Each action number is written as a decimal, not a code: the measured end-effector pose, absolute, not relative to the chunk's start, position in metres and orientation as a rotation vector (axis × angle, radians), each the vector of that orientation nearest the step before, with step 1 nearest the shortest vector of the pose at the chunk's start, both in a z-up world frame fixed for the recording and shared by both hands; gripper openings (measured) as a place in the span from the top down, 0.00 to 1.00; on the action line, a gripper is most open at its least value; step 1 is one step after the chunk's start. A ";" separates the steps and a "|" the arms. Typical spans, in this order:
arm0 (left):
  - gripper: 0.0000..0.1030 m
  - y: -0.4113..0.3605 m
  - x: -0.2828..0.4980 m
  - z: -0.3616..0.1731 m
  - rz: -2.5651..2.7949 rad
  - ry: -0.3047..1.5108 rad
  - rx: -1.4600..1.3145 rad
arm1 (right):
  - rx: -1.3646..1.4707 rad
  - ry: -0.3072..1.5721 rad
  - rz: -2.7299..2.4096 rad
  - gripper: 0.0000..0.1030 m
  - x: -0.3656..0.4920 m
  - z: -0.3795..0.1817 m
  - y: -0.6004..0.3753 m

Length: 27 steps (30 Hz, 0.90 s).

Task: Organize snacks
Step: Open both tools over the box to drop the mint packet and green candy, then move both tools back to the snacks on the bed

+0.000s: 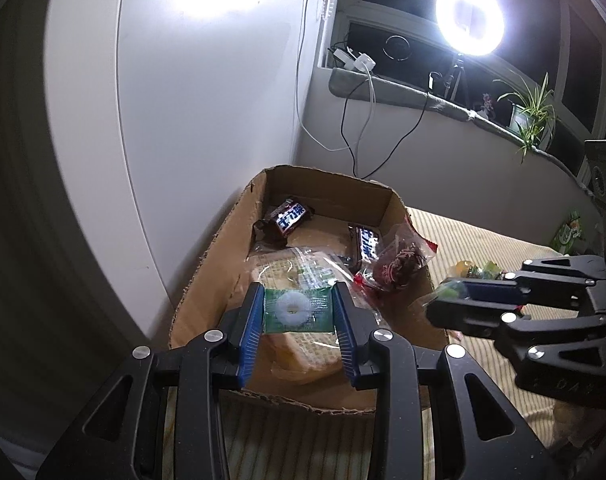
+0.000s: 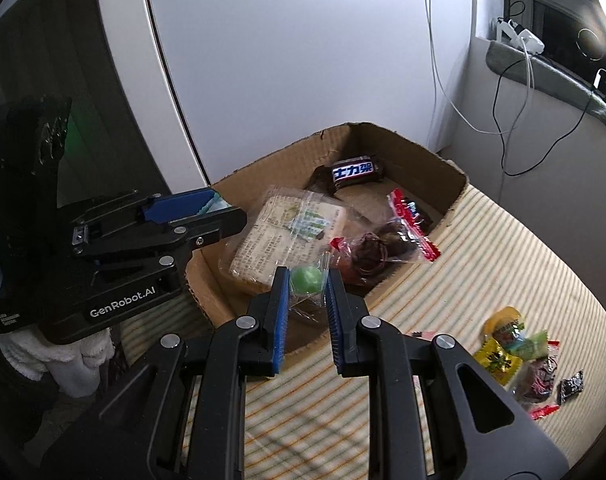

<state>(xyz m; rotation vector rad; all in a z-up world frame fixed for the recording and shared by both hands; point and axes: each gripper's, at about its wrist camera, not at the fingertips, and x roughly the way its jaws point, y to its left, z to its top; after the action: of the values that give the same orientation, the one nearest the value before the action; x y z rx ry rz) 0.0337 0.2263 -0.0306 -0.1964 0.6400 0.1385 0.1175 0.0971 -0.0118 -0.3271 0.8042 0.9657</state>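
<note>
The left gripper [image 1: 298, 312] pinches a green candy pack [image 1: 295, 309] over the box [image 1: 207, 280]. The right gripper [image 2: 306, 286] squeezes a green ball candy [image 2: 306, 280] at the box's near edge. Two chocolate bars [image 2: 353, 171], bread [image 2: 271, 236] and a red bag [image 2: 383, 248] lie inside. More sweets [image 2: 519, 356] sit on the striped cloth [image 2: 483, 264].

A green packet with a white ring candy [image 1: 291, 309] sits clamped between the left gripper [image 1: 297, 310] fingers above the open cardboard box [image 2: 455, 184]. A round green candy in clear wrap [image 2: 306, 280] is pinched in the right gripper [image 2: 306, 294] over the box's near edge. Inside lie a bread pack [image 2: 279, 236], two dark chocolate bars [image 2: 353, 172] and a red-edged bag [image 2: 383, 248]. More wrapped sweets [image 2: 519, 356] lie loose on the striped cloth.
</note>
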 end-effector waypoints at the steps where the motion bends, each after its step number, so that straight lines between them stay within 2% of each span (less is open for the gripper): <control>1: 0.68 0.226 0.034 -0.031 0.140 0.640 -0.197 | -0.328 0.807 0.965 0.82 0.117 -0.013 0.098; 5: 0.66 0.227 0.034 -0.031 0.147 0.640 -0.197 | -0.342 0.804 0.971 0.81 0.116 -0.016 0.103; 6: 0.66 0.226 0.034 -0.031 0.150 0.641 -0.196 | -0.345 0.801 0.971 0.78 0.116 -0.015 0.103; 8: 0.61 0.226 0.033 -0.031 0.152 0.642 -0.196 | -0.350 0.791 0.970 0.62 0.115 -0.015 0.103; 9: 0.59 0.226 0.033 -0.031 0.156 0.642 -0.197 | -0.351 0.781 0.967 0.51 0.114 -0.014 0.102; 10: 0.53 0.226 0.033 -0.031 0.159 0.641 -0.200 | -0.352 0.774 0.967 0.46 0.113 -0.013 0.101; 11: 0.49 0.227 0.033 -0.030 0.160 0.639 -0.203 | -0.354 0.769 0.968 0.45 0.112 -0.012 0.100; 12: 0.48 0.228 0.033 -0.030 0.159 0.637 -0.205 | -0.355 0.766 0.967 0.44 0.111 -0.011 0.099; 15: 0.48 0.228 0.032 -0.030 0.161 0.635 -0.207 | -0.352 0.762 0.960 0.41 0.112 -0.009 0.094; 27: 0.48 0.213 0.029 -0.019 0.144 0.614 -0.201 | -0.297 0.752 0.908 0.40 0.120 0.001 0.054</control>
<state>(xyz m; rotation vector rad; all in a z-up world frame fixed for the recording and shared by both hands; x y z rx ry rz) 0.0290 0.2129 -0.0185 -0.2009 0.6135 0.1444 0.1204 0.0542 0.0008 -0.2973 0.7517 0.9075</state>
